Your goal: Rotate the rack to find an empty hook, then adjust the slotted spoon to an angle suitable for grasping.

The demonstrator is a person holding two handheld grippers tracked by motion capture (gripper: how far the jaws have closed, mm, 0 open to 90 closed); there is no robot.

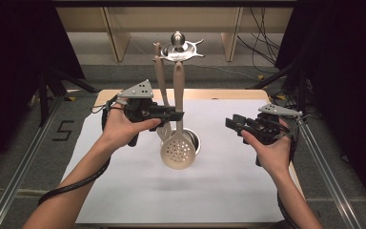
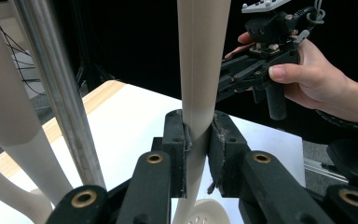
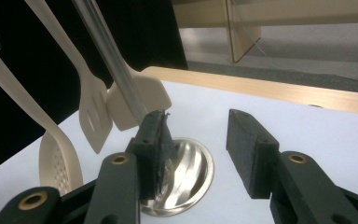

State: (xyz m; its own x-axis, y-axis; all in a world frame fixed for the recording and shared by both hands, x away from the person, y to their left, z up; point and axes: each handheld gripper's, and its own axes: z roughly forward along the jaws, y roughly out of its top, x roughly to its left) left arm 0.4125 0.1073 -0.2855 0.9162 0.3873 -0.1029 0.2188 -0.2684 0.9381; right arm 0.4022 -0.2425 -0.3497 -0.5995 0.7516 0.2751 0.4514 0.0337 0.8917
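The left hand-held gripper is clenched on the skimmer handle, which hangs upright from the rack, probably hooked; the right hand-held gripper, released, waits well apart.

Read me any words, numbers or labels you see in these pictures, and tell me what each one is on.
"5": a dark numeral marked on the grey floor, left of the table in the high view.
No other text is readable; the utensils and both grippers carry no legible print.
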